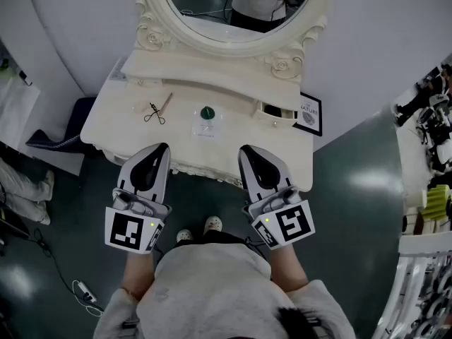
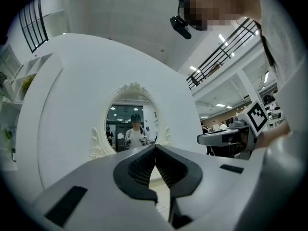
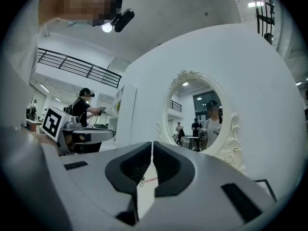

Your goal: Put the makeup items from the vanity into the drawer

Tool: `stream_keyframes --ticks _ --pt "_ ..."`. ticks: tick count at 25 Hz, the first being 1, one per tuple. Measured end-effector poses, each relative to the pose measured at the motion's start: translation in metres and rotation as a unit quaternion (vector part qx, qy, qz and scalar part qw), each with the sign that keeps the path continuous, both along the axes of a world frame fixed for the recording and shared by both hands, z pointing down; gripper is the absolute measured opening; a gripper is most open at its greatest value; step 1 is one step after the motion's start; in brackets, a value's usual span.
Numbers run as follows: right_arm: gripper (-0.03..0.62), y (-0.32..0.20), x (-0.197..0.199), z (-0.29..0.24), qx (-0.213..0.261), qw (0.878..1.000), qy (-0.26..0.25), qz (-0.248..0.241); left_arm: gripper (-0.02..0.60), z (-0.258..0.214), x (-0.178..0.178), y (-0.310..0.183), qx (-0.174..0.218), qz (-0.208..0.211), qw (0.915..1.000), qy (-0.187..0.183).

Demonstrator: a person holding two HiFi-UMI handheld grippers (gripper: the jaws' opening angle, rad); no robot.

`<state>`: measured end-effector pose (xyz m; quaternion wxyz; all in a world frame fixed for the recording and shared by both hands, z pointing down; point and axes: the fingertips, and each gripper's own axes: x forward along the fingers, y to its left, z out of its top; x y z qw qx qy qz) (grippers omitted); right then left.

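The white vanity stands in front of me under its oval mirror. On its top lie an eyelash curler, a thin stick and a green-capped item on a clear packet. A small drawer at the back right shows a dark opening. My left gripper and right gripper hover side by side over the vanity's front edge. Both are shut with nothing between the jaws. In the right gripper view the curler shows through the gap below the shut right gripper. The left gripper points at the mirror.
A framed picture leans against the wall at the vanity's right end. A dark blue seat stands at the left. White shelves with bottles fill the right side. A cable lies on the floor at the lower left.
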<state>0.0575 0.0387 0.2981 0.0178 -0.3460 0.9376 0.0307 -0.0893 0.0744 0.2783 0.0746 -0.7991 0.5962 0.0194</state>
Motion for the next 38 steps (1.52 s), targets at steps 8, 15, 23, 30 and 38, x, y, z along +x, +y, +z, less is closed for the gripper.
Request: stream_keyframes --ticks 8,15,23,30,38 --pt "0.026 -0.009 0.005 -0.002 0.002 1.000 -0.003 -0.008 0.015 -0.003 0.006 -0.007 0.003 -0.007 1.0000 0.001" --pt "0.026 -0.029 0.010 0.001 -0.009 1.000 -0.019 -0.020 0.015 -0.003 0.011 -0.020 0.004 -0.018 0.9998 0.000" --pt "0.026 -0.050 0.015 0.010 -0.024 0.998 -0.016 -0.048 0.015 -0.002 0.022 -0.034 0.004 -0.038 0.9993 -0.002" --pt "0.026 -0.060 0.014 0.017 -0.034 0.997 -0.013 -0.064 0.015 0.000 0.025 -0.040 0.000 -0.049 0.9988 -0.005" --pt "0.026 -0.075 0.003 0.018 -0.039 0.997 -0.017 -0.061 0.015 0.000 0.015 -0.058 -0.002 -0.044 0.9990 -0.008"
